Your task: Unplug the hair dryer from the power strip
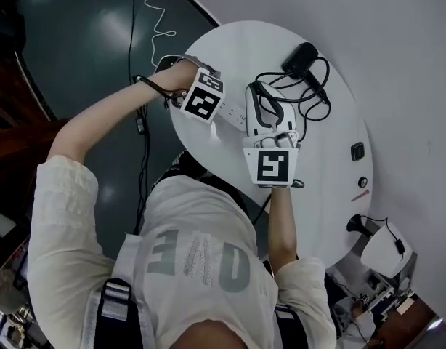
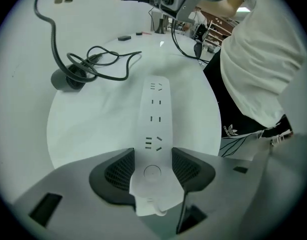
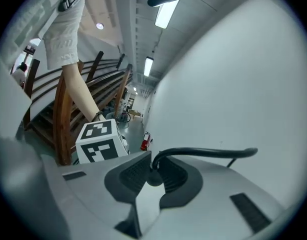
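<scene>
Left gripper view: white power strip (image 2: 154, 115), sockets bare, its near end clamped by the left gripper (image 2: 152, 173); right gripper (image 3: 152, 173) pinches the hair dryer's black plug (image 3: 154, 179).

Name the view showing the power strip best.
Left gripper view: the power strip runs lengthwise, sockets empty, its end clamped in the left gripper. Head view shows a short stretch; right gripper view shows none.
</scene>
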